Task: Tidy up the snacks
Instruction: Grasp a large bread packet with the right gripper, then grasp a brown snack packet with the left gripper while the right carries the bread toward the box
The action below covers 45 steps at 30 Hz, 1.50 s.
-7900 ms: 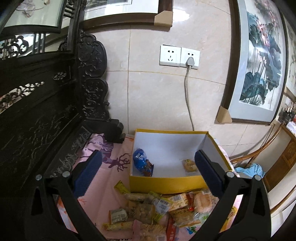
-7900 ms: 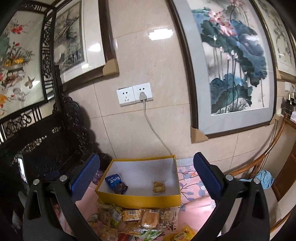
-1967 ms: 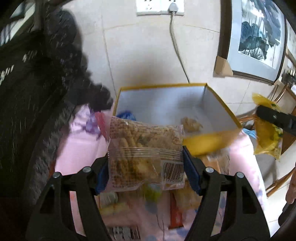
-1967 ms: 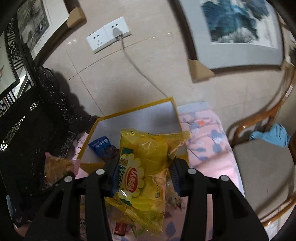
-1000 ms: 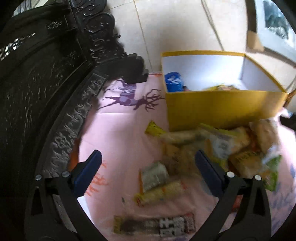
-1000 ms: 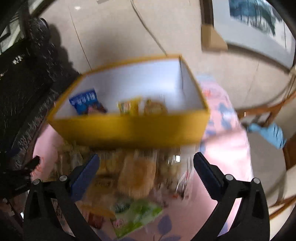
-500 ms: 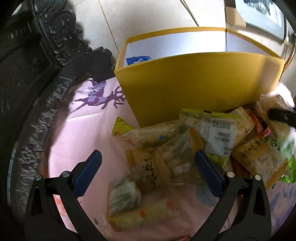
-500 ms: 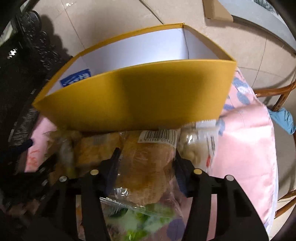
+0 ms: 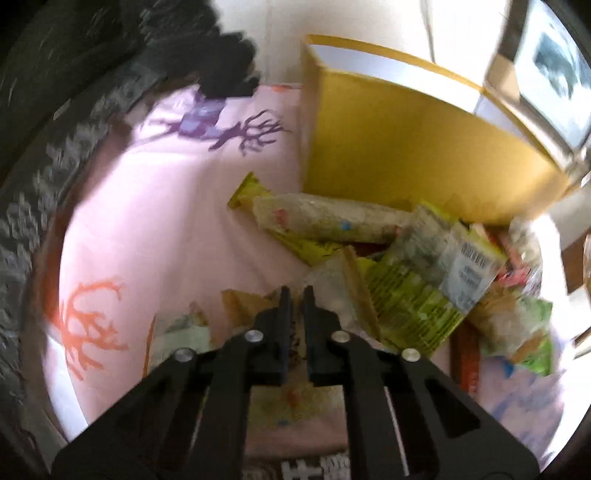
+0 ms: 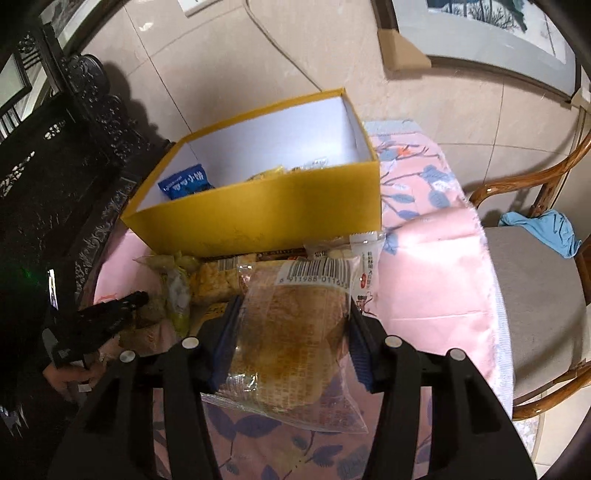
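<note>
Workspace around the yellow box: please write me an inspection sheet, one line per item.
Surface: pink patterned cloth.
Job's things: yellow box open, blue packet inside; snack pile in front of it.
Clutter: blue cloth on wooden chair.
Grippers: left gripper shut, jaws just closed on a wrapper edge; right gripper shut on bread packet.
Cables: white cord on wall.
Surroundings: carved dark furniture, framed painting.

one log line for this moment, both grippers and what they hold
left gripper: just closed, down in snack pile, hold unclear | right gripper: shut on bread packet | yellow box: some snacks inside
</note>
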Each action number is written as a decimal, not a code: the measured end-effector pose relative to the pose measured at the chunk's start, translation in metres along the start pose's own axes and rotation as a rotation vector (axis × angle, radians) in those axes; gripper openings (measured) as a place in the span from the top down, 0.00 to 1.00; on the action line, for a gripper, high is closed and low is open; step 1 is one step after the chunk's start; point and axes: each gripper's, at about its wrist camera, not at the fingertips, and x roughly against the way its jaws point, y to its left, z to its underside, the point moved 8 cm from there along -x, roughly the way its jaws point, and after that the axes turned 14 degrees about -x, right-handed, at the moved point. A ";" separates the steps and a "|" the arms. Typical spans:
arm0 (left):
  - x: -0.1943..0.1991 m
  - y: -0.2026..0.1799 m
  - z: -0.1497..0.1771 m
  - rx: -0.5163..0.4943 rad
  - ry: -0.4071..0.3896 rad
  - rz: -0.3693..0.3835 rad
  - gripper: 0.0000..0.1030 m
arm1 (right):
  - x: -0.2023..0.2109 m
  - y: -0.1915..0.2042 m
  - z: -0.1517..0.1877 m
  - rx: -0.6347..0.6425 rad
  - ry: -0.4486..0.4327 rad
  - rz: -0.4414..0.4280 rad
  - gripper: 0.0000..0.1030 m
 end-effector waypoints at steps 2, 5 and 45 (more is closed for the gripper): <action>0.005 0.005 0.003 0.008 -0.007 -0.013 0.93 | 0.007 0.005 -0.003 0.003 -0.013 -0.010 0.48; 0.012 0.010 0.006 0.008 -0.013 -0.070 0.03 | 0.015 0.011 -0.005 0.022 -0.028 -0.018 0.48; 0.071 -0.057 0.024 -0.331 0.076 -0.181 0.50 | 0.064 0.021 0.006 -0.003 -0.040 -0.086 0.48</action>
